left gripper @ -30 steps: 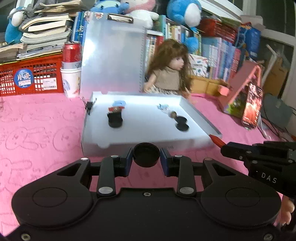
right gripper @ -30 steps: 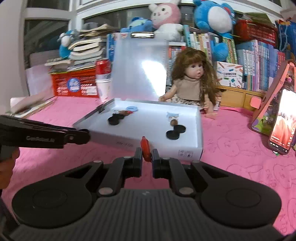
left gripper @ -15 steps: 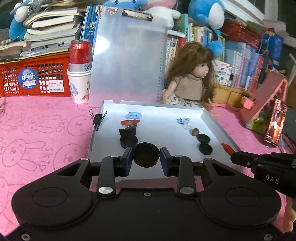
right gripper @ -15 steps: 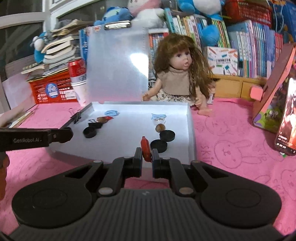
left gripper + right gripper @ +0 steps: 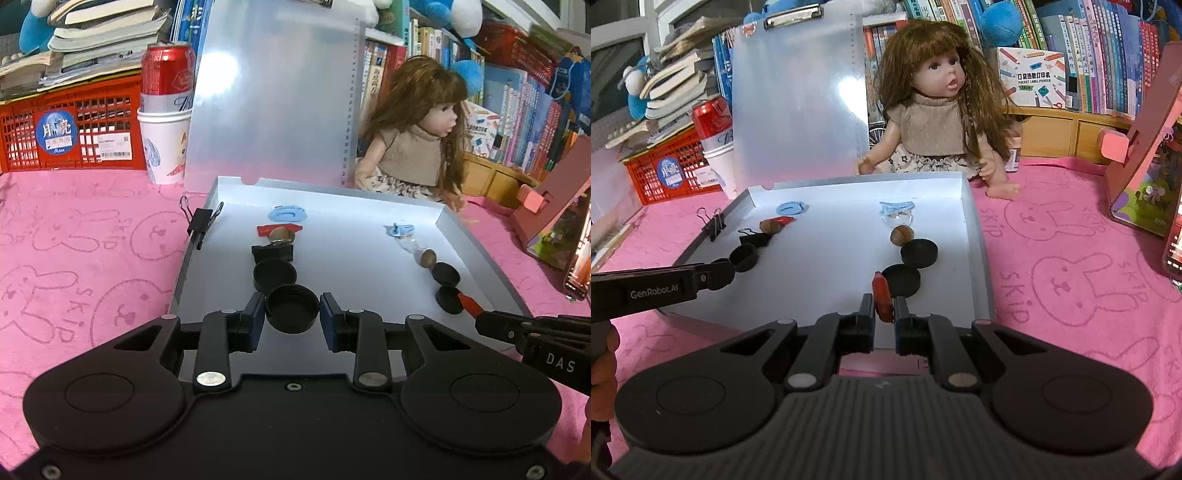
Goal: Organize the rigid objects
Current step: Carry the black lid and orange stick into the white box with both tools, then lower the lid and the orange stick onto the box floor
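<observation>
Two loads hang over the white tray (image 5: 369,258): the left gripper (image 5: 292,316) clamps a black cap (image 5: 291,309) at its 7 o'clock, the right gripper (image 5: 884,320) pinches a red piece (image 5: 881,300) at 5 o'clock; each, I judge, needs lowering onto its row, then release.

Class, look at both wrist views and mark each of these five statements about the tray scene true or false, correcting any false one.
1. The left gripper holds a black round cap. True.
2. The right gripper is empty. False: it is shut on a small red piece.
3. A black binder clip is clipped to the left rim of the white tray. True.
4. The red can lies on its side inside the tray. False: it stands upright in a paper cup outside the tray.
5. The doll sits behind the tray. True.
</observation>
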